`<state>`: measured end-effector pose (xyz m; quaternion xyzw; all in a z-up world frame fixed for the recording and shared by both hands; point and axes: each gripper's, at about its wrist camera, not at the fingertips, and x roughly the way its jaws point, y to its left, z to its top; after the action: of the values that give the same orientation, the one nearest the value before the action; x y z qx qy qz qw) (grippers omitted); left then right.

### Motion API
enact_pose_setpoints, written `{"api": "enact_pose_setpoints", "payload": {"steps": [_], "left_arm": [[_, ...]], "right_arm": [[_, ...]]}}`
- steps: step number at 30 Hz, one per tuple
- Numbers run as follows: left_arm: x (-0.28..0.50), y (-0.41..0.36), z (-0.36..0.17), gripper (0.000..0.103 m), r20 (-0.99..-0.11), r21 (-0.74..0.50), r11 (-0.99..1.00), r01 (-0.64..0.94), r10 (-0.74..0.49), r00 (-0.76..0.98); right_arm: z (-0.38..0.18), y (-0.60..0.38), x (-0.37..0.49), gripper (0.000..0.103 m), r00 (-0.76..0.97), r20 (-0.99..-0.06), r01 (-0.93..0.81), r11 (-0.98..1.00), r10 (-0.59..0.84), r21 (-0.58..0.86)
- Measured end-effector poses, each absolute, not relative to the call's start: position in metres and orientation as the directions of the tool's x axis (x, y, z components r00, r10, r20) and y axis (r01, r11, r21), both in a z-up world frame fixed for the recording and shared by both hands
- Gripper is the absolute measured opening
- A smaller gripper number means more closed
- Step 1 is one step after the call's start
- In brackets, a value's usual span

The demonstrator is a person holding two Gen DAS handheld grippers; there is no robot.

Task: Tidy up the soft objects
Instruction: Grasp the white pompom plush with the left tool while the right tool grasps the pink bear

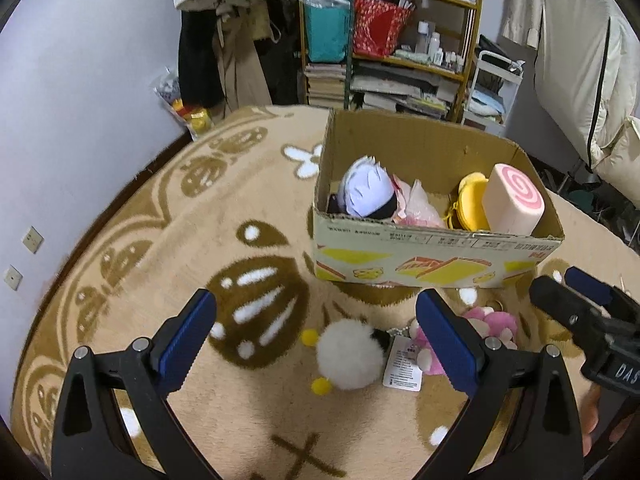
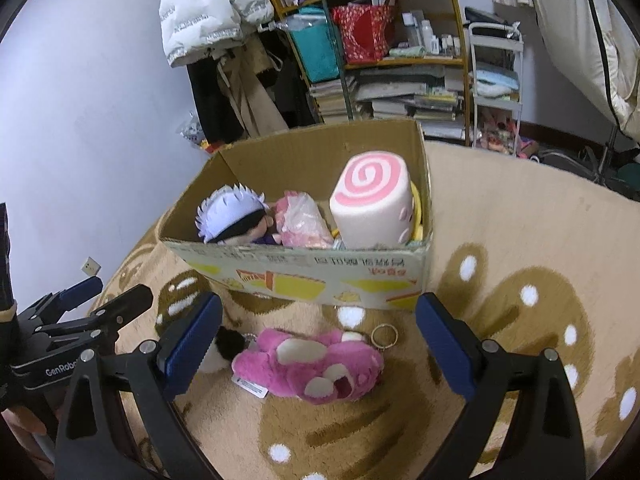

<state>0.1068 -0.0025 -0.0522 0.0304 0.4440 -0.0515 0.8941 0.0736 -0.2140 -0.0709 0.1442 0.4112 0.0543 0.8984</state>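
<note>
A white fluffy plush point(image 1: 351, 354) with yellow pom-poms lies on the rug between the open fingers of my left gripper point(image 1: 316, 320). A pink plush point(image 2: 316, 364) with a key ring lies on the rug between the open fingers of my right gripper point(image 2: 320, 320); it also shows in the left wrist view point(image 1: 494, 326). An open cardboard box point(image 1: 436, 258) point(image 2: 304, 276) stands just beyond both toys. It holds a white-haired doll point(image 2: 234, 220), a pink bagged toy point(image 2: 300, 222), a pink swirl roll cushion point(image 2: 374, 200) and a yellow toy point(image 1: 472, 204). Both grippers are empty.
The beige and brown patterned rug point(image 1: 160, 240) covers the floor. A cluttered shelf point(image 1: 392, 40) and hanging coats point(image 2: 216, 12) stand behind the box. A white cart point(image 2: 496, 88) is at the right. The right gripper shows at the left view's right edge point(image 1: 576, 300).
</note>
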Motion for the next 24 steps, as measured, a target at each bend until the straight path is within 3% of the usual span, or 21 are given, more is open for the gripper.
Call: {"api": "enact_pose_setpoints", "payload": {"steps": [14, 24], "left_arm": [[0.124, -0.005, -0.084, 0.099, -0.867, -0.068, 0.989, 0.130, -0.123, 0.484], [0.135, -0.009, -0.109, 0.099, -0.911, -0.053, 0.990, 0.135, -0.103, 0.399]], "right_arm": [[-0.103, -0.210, 0.085, 0.101, 0.568, -0.794, 0.048, 0.954, 0.218, 0.296], [-0.127, -0.201, 0.094, 0.101, 0.467, -0.854, 0.025, 0.961, 0.231, 0.274]]}}
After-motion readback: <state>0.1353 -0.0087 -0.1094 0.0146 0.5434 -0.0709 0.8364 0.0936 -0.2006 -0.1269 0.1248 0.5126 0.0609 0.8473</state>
